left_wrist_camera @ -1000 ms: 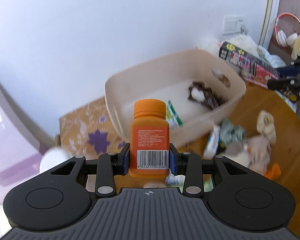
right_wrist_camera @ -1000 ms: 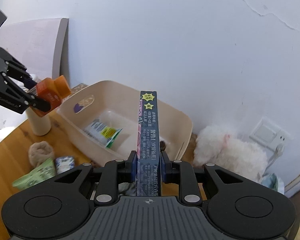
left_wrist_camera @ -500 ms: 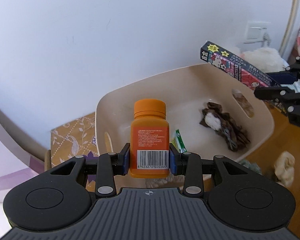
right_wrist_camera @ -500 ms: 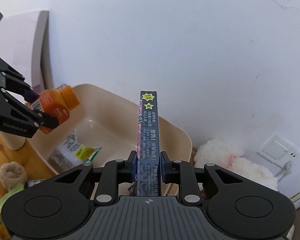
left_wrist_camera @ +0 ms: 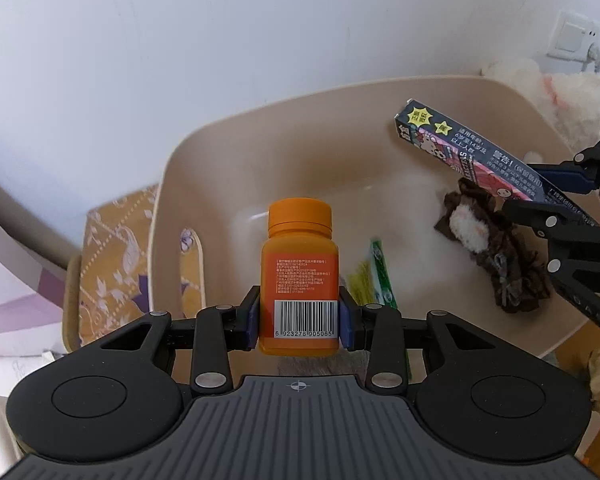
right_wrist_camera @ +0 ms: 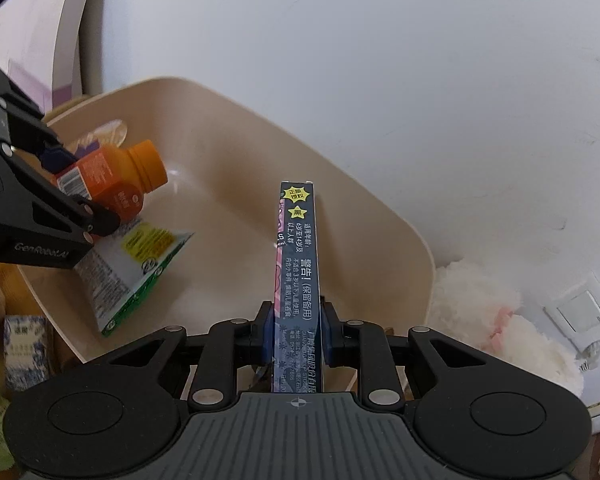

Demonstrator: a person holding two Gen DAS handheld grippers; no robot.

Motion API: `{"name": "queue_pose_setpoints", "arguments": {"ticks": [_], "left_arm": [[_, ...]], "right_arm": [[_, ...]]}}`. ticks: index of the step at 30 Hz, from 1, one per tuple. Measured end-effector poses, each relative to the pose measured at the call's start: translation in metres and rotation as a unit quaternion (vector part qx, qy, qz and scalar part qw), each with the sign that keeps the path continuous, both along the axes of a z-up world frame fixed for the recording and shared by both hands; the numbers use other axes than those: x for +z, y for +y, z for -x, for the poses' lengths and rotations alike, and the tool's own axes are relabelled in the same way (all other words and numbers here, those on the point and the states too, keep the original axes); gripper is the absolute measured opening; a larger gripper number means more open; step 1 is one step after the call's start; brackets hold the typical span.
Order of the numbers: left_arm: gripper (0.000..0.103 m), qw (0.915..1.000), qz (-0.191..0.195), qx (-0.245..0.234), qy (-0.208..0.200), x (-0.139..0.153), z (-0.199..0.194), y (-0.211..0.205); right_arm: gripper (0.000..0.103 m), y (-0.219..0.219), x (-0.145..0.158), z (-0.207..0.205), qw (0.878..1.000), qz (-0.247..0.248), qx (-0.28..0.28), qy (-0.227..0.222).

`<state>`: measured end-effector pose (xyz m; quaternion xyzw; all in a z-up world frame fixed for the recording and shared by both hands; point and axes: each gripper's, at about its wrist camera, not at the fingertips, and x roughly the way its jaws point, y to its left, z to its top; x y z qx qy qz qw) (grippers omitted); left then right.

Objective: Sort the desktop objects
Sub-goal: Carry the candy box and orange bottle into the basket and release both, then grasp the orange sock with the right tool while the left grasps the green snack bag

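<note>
My left gripper is shut on an orange pill bottle and holds it over the left part of a beige plastic bin. My right gripper is shut on a dark flat box and holds it on edge over the bin's right part. The box also shows in the left wrist view, and the bottle in the right wrist view. Inside the bin lie a green-and-white packet and a brown fuzzy item.
A white wall stands right behind the bin. A patterned yellow box sits left of it. A white plush toy and a wall socket are to its right. Small packets lie on the wooden table by the bin's near left.
Both grippers have moved forward and in over the bin with their loads. The bottle and the box now hang above the bin's inside, closer together.
</note>
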<state>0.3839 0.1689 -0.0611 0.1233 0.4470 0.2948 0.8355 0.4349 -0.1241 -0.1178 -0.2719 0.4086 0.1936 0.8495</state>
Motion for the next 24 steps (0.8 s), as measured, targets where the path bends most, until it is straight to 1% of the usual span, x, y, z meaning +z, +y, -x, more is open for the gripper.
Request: {"name": "queue_pose_setpoints", "arguments": {"ticks": [3,4,5,6,7,9,10,11,12,13,15,17,18,24], "left_arm": [[0.038,1.0,0.002,-0.005,0.0,-0.001,0.002,-0.002],[0.039,0.9999,0.004,-0.009,-0.003,0.0,0.003,-0.003],[0.044,0.9999,0.007,-0.014,-0.007,0.002,0.006,-0.005],[0.049,0.9998,0.006,-0.015,-0.008,0.003,0.006,-0.006],[0.058,0.9998,0.002,-0.016,-0.01,0.005,0.008,-0.008],[0.068,0.9996,-0.011,-0.018,-0.017,0.009,0.012,-0.012],[0.071,0.9995,-0.016,-0.017,-0.019,0.011,0.014,-0.013],[0.071,0.9995,-0.018,-0.014,-0.022,0.013,0.018,-0.015],[0.071,0.9995,-0.018,-0.01,-0.024,0.015,0.02,-0.015],[0.071,0.9995,-0.015,-0.008,-0.027,0.017,0.023,-0.017],[0.072,0.9994,-0.01,-0.006,-0.031,0.021,0.03,-0.021],[0.075,0.9994,-0.007,-0.009,-0.032,0.024,0.037,-0.025],[0.075,0.9994,-0.006,-0.009,-0.032,0.024,0.042,-0.028],[0.076,0.9991,-0.014,-0.013,-0.037,0.029,0.071,-0.047]], "right_arm": [[0.034,0.001,-0.002,0.003,1.0,0.002,0.004,0.005],[0.041,0.0,-0.002,0.005,1.0,0.001,0.004,0.003],[0.045,0.0,-0.002,0.008,1.0,0.0,0.003,0.0],[0.054,-0.001,-0.003,0.01,1.0,-0.001,0.003,-0.002],[0.06,-0.001,-0.002,0.013,1.0,-0.005,0.004,-0.003],[0.065,-0.002,0.002,0.021,1.0,-0.011,0.005,-0.009],[0.072,-0.002,0.004,0.023,1.0,-0.015,0.005,-0.011],[0.077,-0.005,0.007,0.025,1.0,-0.019,0.004,-0.014],[0.086,-0.007,0.011,0.031,1.0,-0.024,0.002,-0.017],[0.092,-0.009,0.014,0.035,0.999,-0.029,0.003,-0.019],[0.094,-0.015,0.023,0.047,0.999,-0.037,0.007,-0.029],[0.099,-0.019,0.032,0.059,0.998,-0.041,0.009,-0.041],[0.103,-0.021,0.036,0.066,0.998,-0.045,0.01,-0.047],[0.103,-0.034,0.057,0.107,0.996,-0.07,0.007,-0.064]]}}
